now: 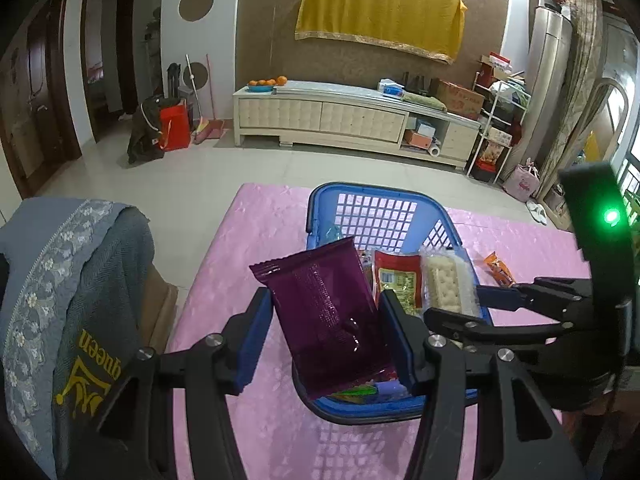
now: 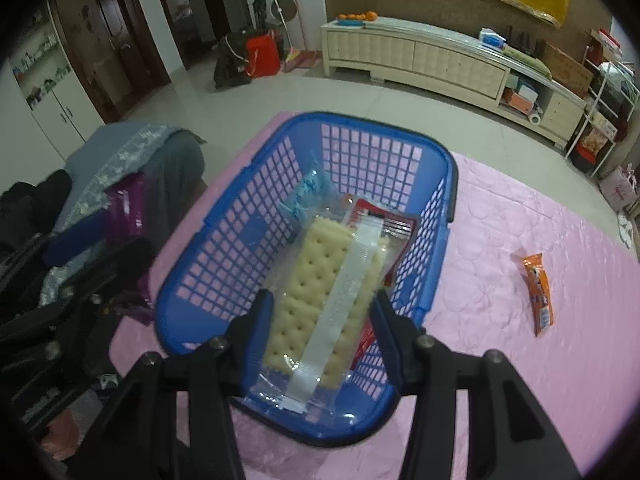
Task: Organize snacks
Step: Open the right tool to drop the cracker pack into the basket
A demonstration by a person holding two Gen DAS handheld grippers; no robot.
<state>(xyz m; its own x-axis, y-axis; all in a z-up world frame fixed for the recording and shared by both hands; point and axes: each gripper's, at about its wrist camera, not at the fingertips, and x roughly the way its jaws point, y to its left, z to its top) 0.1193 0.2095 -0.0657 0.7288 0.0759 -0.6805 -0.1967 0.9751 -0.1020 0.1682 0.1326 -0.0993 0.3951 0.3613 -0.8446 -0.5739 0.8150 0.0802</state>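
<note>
**Two packets held over blue basket**

Pinched between the blue pads of the left gripper [image 1: 322, 334]: a purple foil packet [image 1: 326, 320], tilted with its top toward upper left of the left wrist frame. Fine print down its face, too small to read. Pads pressed on both long edges, lower end of packet hanging above the near rim of the blue basket [image 1: 362, 408].

Clamped the same way in the right gripper [image 2: 320, 334]: a clear-wrapped cracker packet [image 2: 320, 292], white seam strip running lengthwise, no legible lettering. Pads tight on either side of its lower half, upper end reaching toward frame centre, directly over the basket's mesh floor. Same packet seen at centre right of the left wrist frame.

Already lying inside the basket: a red packet [image 1: 398, 280] with a yellow label, text unreadable, and a light blue sachet [image 2: 306, 196] against the left wall.

Lower left of the left wrist frame: grey towel [image 1: 92, 308] bearing yellow lettering "queen", rotated sideways beside a crown motif.

Right of the basket, apart from both grippers, flat on the pink tablecloth [image 2: 520, 360]: an orange snack stick [image 2: 540, 294], markings illegible.
</note>
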